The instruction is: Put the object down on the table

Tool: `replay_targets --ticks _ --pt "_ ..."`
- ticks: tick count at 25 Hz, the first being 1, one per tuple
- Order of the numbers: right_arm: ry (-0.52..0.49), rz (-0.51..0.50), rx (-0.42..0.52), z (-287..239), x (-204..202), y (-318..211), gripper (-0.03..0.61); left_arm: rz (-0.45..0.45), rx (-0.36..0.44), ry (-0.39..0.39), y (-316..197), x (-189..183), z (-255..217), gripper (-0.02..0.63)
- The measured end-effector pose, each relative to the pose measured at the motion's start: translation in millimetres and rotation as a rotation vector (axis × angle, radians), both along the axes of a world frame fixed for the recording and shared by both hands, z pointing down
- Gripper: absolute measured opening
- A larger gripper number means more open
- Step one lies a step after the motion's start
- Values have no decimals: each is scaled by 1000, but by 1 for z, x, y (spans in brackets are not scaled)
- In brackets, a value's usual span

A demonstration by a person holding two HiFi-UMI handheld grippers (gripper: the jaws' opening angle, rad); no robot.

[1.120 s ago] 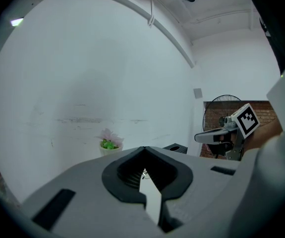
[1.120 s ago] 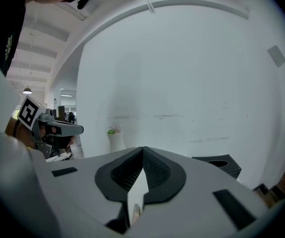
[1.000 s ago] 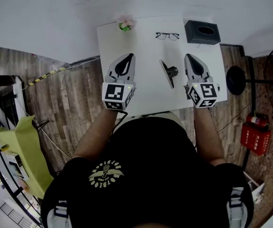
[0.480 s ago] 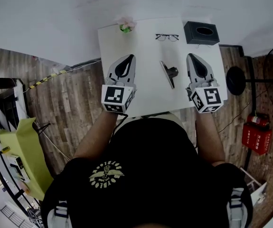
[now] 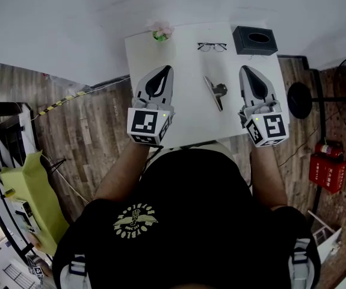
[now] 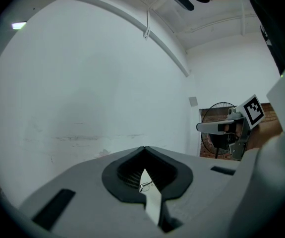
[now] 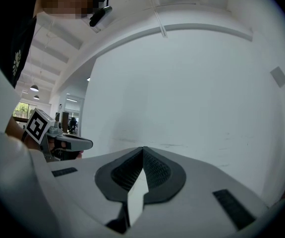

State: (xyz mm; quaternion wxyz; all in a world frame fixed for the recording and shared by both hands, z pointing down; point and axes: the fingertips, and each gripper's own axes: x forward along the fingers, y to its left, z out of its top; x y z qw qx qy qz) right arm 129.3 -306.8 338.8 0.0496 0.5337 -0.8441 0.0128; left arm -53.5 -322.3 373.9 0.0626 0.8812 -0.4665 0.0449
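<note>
A dark grey object (image 5: 215,92), a flat plate with a short stub, lies on the white table (image 5: 188,119) between my two grippers, and neither touches it. My left gripper (image 5: 164,70) is left of it, jaws closed with nothing in them; in the left gripper view its tips (image 6: 143,148) meet. My right gripper (image 5: 245,70) is to the object's right, also shut and empty, its tips (image 7: 143,148) together in the right gripper view.
Glasses (image 5: 212,46) lie at the table's far side, a black tissue box (image 5: 255,40) at the far right corner, and a small pink and green item (image 5: 159,34) at the far left. A fan base (image 5: 299,101) and a red extinguisher (image 5: 324,172) stand on the floor at right.
My right gripper has drifted a little to the right and back toward the near edge, away from the grey object. The left gripper has hardly moved.
</note>
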Motion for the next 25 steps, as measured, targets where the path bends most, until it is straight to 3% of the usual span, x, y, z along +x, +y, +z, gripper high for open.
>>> replay_targets --ticks 25 --pt "-12 99 -12 -13 -8 40 2 95 17 20 18 -9 -6 6"
